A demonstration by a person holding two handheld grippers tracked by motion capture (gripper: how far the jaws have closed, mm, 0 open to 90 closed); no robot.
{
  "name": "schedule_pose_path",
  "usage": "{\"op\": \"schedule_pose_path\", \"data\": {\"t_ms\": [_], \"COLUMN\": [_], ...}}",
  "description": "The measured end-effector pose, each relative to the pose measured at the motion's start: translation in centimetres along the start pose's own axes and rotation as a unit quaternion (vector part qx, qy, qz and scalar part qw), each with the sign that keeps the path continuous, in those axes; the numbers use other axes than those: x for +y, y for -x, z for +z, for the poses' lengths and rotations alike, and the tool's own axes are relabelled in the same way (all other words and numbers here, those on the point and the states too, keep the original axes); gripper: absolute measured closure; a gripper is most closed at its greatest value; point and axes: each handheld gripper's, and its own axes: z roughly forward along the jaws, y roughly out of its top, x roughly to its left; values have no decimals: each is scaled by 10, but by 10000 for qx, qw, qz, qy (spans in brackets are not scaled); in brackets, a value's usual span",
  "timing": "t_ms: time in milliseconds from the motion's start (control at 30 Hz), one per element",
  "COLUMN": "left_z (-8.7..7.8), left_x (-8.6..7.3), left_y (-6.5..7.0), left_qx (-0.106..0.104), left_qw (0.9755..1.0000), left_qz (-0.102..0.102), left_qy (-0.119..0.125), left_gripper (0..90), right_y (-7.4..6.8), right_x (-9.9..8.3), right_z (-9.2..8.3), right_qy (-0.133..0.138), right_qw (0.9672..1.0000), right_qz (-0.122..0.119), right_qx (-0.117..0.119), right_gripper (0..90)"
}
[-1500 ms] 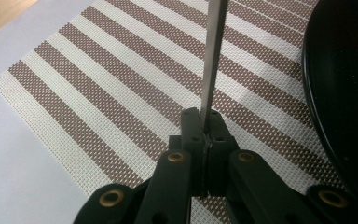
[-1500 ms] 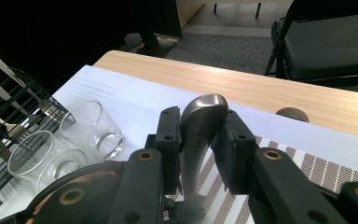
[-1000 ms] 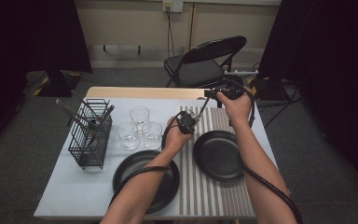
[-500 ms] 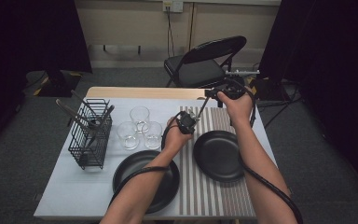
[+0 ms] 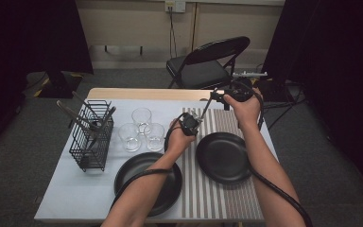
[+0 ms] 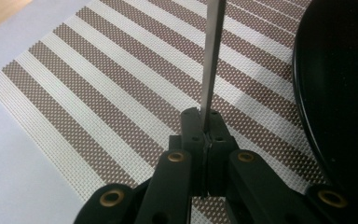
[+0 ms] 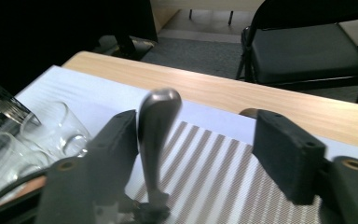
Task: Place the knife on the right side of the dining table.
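The left gripper [image 5: 189, 124] has its jaws pressed together on the thin blade end of a metal utensil [image 5: 207, 110], a slim piece of cutlery whose kind I cannot tell; in the left gripper view the flat steel strip rises straight out from between the two closed black pads [image 6: 204, 129]. That gripper hovers low over the striped placemat [image 5: 227, 194], near the mat's far left corner. From there the utensil slants up and away to the right gripper [image 5: 225, 94], which sits above the far edge of the placemat. Its jaws have just been opening and now stand spread, with the utensil's rounded handle end [image 7: 154, 135] between them, close against one pad and clear of the other (the handle looks blurred there). On the placemat, just to the near right of the left gripper, lies a black plate [image 5: 224, 158]; its dark rim fills the right side of the left gripper view [image 6: 345, 93]. A second black plate [image 5: 168, 189] lies off the placemat's left edge, on the pale table cover [image 5: 75, 198]. Farther left of the placemat stand three clear glasses [image 5: 142, 127] in a cluster, and beyond them a black wire caddy [image 5: 94, 142] holding more cutlery. Behind the table, past the placemat's far edge, is a black folding chair [image 5: 208, 66].
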Motion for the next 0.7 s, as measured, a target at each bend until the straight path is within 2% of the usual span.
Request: {"op": "schedule_pose_path", "data": {"t_ms": [33,200,333,433,700], "left_z": [0,-1,-1,-2,-1], "left_x": [0,-1,-1,-1,-2], "left_y": [0,-2,-2,-3,-1], "left_qx": [21,25,44,54,70], "left_qw": [10000,10000,9999,10000,9999], "left_qz": [-55,-42,-111,-48,-96], "left_qy": [15,-28,-17,-36,0], "left_gripper": [895,895,895,895,895], "right_y": [0,2,5,5,0], "right_x": [-1,-5,-17,-26,-42], "right_z": [-1,-9,-15,-17,-23], "right_qy": [-30,-51,-79,-81,-64], "right_qw": [10000,9998,9996,9995,9990], "right_qz": [-50,-168,-262,-251,-299], "right_qx": [-17,-10,93,185,320], "right_gripper": [272,240,227,225,223]}}
